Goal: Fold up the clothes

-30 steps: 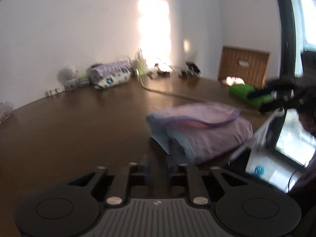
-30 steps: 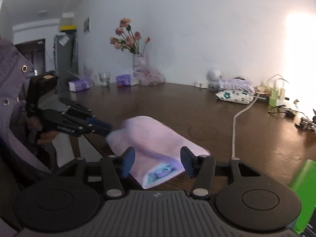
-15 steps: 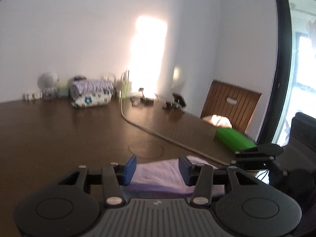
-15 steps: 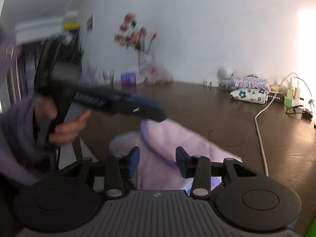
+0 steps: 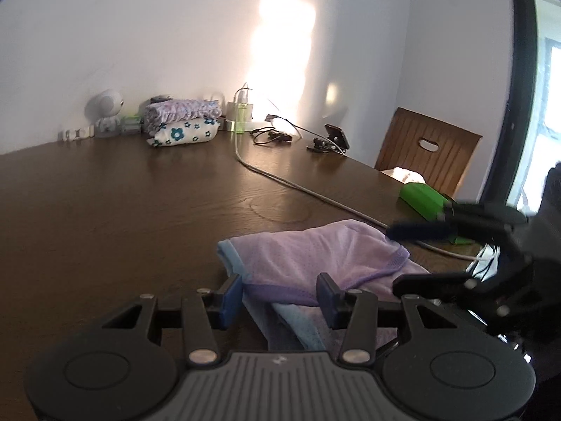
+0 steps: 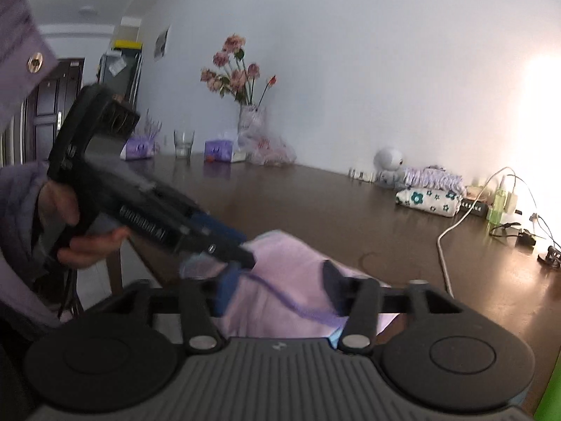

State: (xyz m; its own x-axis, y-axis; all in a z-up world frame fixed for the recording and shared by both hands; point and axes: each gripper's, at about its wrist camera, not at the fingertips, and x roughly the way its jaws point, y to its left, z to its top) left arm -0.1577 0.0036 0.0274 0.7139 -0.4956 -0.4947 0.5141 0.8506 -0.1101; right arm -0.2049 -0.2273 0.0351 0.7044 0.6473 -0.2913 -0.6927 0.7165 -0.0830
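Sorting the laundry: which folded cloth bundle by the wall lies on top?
The lilac ruffled bundle; it rests on the white bundle with blue flowers.

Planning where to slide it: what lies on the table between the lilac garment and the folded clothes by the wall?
Left wrist view: only bare table between the lilac garment and folded clothes; a white cable runs alongside.

Left claw point(image 5: 278, 298): black ribbed housing, two round caps, silver screws, blue pads. Right claw point(image 6: 278, 291): same build. Left claw body carries white lettering, blurred, possibly a brand. Sleeve point(image 6: 17, 203) at 9 o'clock: purple quilted, brass snap.
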